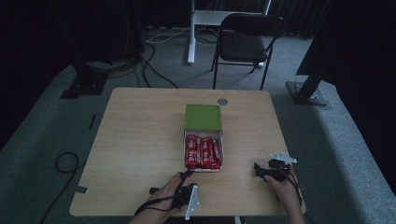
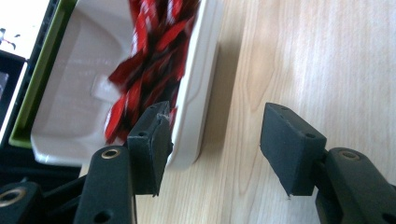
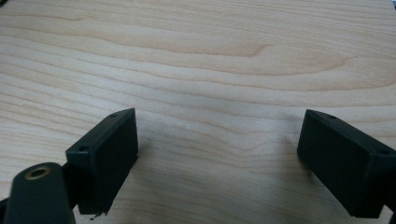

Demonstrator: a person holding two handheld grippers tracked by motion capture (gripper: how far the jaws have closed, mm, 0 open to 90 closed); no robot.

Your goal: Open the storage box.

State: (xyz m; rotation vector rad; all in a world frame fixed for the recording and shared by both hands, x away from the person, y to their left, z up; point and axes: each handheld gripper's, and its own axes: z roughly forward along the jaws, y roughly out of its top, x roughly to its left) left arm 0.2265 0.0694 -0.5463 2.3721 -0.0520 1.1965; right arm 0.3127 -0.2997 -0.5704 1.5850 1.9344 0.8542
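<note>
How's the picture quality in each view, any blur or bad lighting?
High view: dim, dark surroundings, though the red packets in the tray read clearly. Left gripper view: bright, packets smeared by blur. Right gripper view: sharp, evenly lit table, soft jaw shadows.

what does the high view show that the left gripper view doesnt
High view alone: the whole wooden table, the green lid lying beyond the white box, a small grey disc near the table's far edge, a black folding chair on the carpet, both hands, and the right tool resting near the table's right edge.

Left gripper view alone: a close look at the left tool, jaws apart over bare wood with nothing between them, one jaw beside the box's corner.

Both: the white box of red packets and the tabletop.
</note>
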